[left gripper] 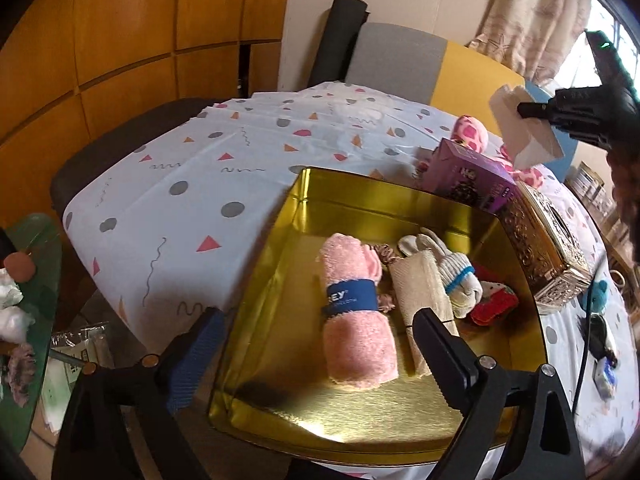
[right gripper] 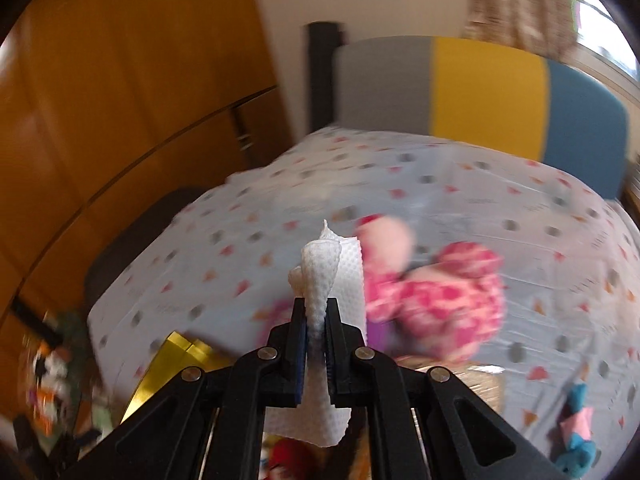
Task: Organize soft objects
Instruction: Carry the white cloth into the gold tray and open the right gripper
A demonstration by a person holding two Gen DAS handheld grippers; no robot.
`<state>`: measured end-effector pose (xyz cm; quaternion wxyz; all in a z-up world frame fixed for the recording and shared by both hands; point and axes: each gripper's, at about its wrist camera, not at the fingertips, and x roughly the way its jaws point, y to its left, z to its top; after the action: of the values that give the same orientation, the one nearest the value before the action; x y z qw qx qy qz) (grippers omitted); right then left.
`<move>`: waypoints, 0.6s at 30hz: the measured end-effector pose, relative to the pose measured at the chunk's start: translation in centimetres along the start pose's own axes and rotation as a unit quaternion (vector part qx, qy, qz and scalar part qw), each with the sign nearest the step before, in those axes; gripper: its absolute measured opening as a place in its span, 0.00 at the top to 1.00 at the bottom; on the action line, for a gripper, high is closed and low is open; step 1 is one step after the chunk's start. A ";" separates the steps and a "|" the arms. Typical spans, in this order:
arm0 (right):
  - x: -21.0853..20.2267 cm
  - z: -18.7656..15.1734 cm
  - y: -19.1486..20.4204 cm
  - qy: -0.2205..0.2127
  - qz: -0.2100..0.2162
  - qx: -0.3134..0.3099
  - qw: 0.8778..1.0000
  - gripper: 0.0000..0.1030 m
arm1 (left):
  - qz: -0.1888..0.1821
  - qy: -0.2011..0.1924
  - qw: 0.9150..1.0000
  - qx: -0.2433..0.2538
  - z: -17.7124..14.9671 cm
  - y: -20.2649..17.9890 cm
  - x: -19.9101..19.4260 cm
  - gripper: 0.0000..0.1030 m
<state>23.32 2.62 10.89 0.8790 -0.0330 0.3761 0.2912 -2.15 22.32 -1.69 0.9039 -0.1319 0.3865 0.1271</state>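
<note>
Your right wrist view is smeared: the pink plush toy (right gripper: pixel 436 300) and gold tin (right gripper: pixel 168 364) show only as blurs. In your left view, the purple box (left gripper: pixel 468 176) hides most of that toy.

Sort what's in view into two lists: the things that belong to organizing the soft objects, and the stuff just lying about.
Job: gold tin, pink rolled towel, cream cloth, white sock, white tissue clamped in the right gripper, pink spotted plush.

Lying about: purple box, ornate tissue box, chair.
</note>
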 end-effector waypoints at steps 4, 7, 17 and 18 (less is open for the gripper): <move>0.8 -2.8 4.8 0.026 0.041 -0.054 0.997 0.94 | 0.007 -0.003 1.000 -0.002 -0.1 0.3 -0.2 0.07; 1.4 -4.7 6.9 0.042 0.060 -0.071 0.995 0.94 | 0.011 0.000 1.000 -0.002 -0.2 0.4 -0.3 0.07; 5.9 -9.4 10.5 0.095 0.124 -0.014 0.988 0.91 | 0.016 -0.007 1.000 0.003 -0.6 0.5 -0.9 0.05; 6.5 -9.6 10.8 0.101 0.126 -0.007 0.987 0.89 | 0.020 -0.010 1.000 0.003 -0.6 0.6 -1.0 0.03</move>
<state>14.98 12.06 1.33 0.7927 -0.0203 0.4618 0.3974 -3.42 22.52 -1.48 0.9052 -0.1207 0.3807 0.1450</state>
